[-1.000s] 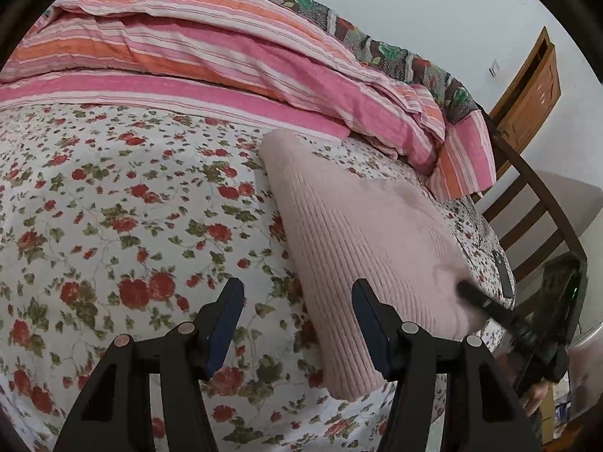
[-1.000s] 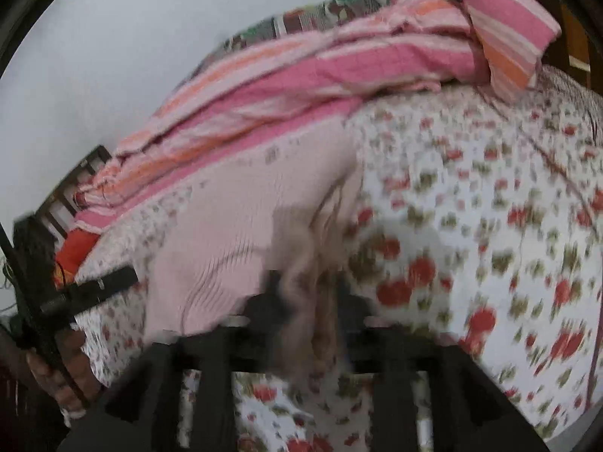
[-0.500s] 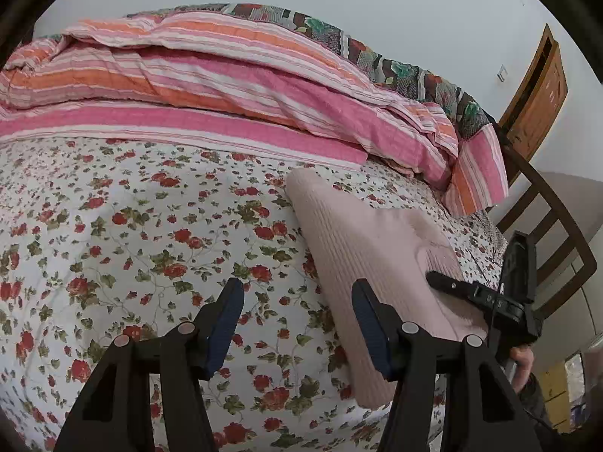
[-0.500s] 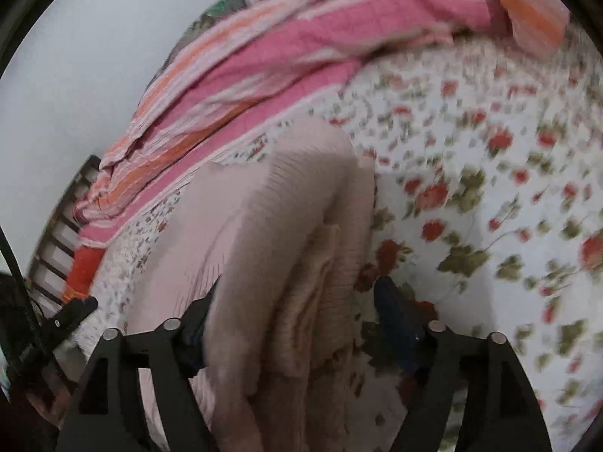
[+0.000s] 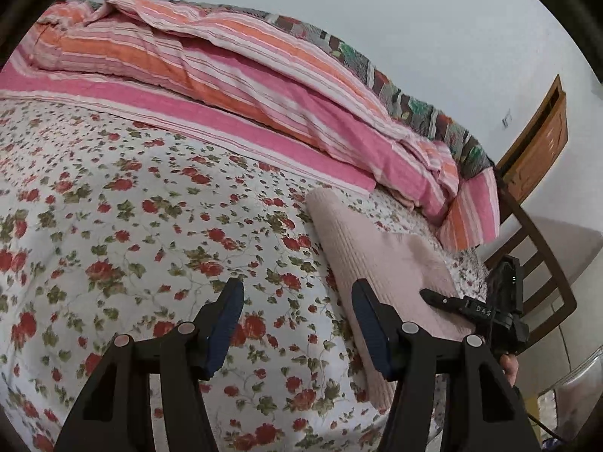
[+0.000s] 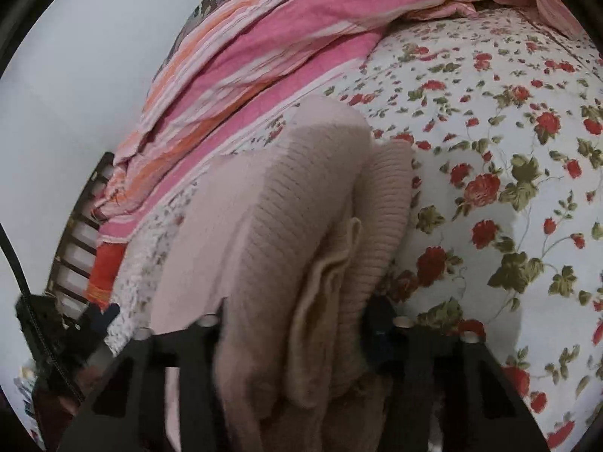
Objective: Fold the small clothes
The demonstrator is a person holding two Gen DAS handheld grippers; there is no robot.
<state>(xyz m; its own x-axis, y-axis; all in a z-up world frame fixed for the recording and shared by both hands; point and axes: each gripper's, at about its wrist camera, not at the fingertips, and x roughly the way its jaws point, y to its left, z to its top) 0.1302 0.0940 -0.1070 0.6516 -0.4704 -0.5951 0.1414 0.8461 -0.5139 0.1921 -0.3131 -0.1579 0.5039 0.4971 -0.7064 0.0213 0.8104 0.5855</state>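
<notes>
A folded pale pink knit garment [image 5: 377,256] lies on the floral bedsheet [image 5: 132,226], near the bed's right edge. My left gripper [image 5: 296,290] hovers over the sheet just left of the garment, open, with nothing between its fingers. In the right wrist view the garment [image 6: 286,203] runs away from the camera, with its thick layered near end bunched between the fingers. My right gripper [image 6: 299,312] is closing its jaws on that end, and the pads press into the fabric. From the left wrist view, the right gripper's dark finger [image 5: 437,297] rests on top of the garment's near corner.
A pink and orange striped quilt [image 5: 264,86] is heaped along the far side of the bed against the wall. A dark wooden slatted frame [image 5: 535,256] stands at the bed's right end, with a wooden door [image 5: 542,139] behind it.
The right gripper opened wide around the garment's near end, then closed in on it. The left gripper drifted left, so the garment now sits further right in its view.
</notes>
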